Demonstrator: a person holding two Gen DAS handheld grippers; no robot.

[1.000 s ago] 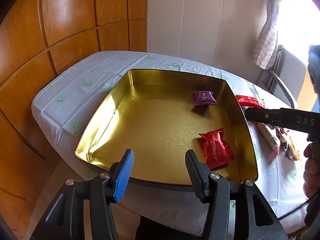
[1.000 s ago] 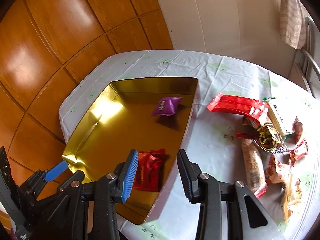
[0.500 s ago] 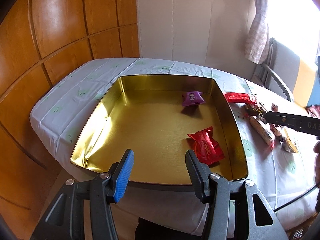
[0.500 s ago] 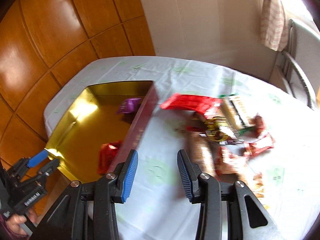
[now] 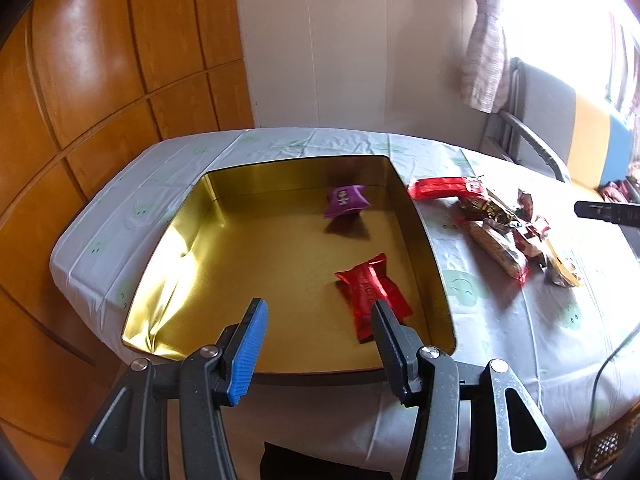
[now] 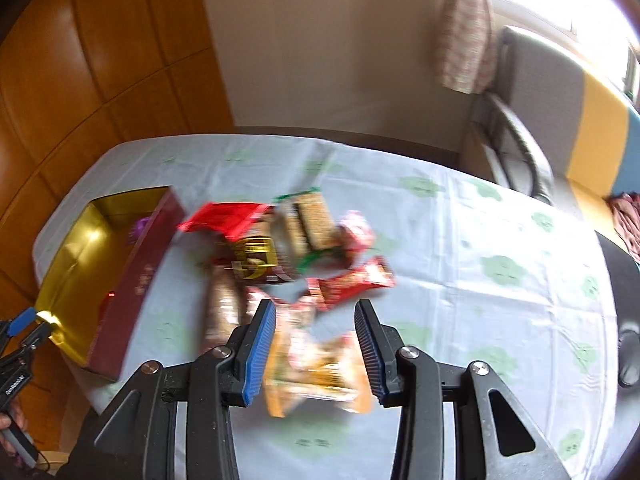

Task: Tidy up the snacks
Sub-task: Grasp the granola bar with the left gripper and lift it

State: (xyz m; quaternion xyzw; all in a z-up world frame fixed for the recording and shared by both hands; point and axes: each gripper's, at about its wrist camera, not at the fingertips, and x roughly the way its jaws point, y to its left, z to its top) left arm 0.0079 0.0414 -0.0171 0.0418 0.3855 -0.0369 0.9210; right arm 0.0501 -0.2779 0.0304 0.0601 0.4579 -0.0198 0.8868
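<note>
White tablecloth (image 5: 132, 208), wooden wall panels (image 5: 100, 80), curtain (image 6: 460, 28), grey chair (image 6: 516, 136)

Bare gold tin (image 5: 248, 248) floor; snack heap (image 6: 280, 256) beside.

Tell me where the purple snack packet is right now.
In the left wrist view, the purple snack packet lies inside the gold tin, near its far right corner, beyond the red packet.

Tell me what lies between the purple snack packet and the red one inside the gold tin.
Nothing: bare gold floor separates the purple packet and red packet in the tin, left wrist view.
</note>
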